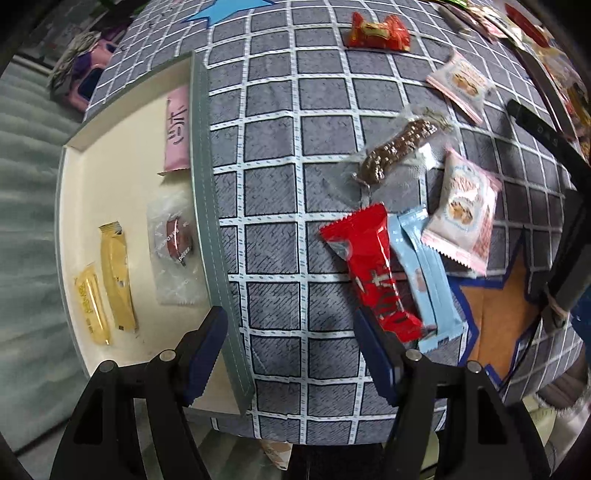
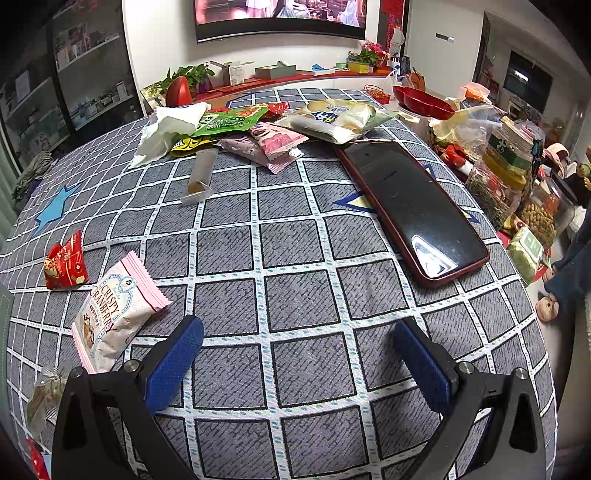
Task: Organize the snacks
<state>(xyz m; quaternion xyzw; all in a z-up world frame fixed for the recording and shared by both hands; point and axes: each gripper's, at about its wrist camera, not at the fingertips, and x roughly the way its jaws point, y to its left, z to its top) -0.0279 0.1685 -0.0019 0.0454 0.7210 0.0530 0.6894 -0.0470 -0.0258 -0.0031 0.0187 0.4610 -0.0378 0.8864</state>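
My left gripper (image 1: pixel 290 341) is open and empty above the checked tablecloth, between a cream tray (image 1: pixel 110 155) on its left and a heap of snacks on its right. The tray holds a pink packet (image 1: pixel 177 134), a clear-wrapped sweet (image 1: pixel 176 240) and two yellow bars (image 1: pixel 114 273). The heap has a red bar (image 1: pixel 373 266), a light blue bar (image 1: pixel 424 273), a pink cookie packet (image 1: pixel 463 214) and a brown bar in clear wrap (image 1: pixel 399 149). My right gripper (image 2: pixel 297 343) is open and empty over bare cloth, right of a Crispy Cranberry packet (image 2: pixel 114 310).
A dark phone (image 2: pixel 413 206) lies right of centre. Several snack bags (image 2: pixel 266 129) and a tissue (image 2: pixel 166 129) pile at the far side. A red candy (image 2: pixel 66 262) lies at left and also shows in the left wrist view (image 1: pixel 378 33). Jars and bags (image 2: pixel 509 170) crowd the right edge.
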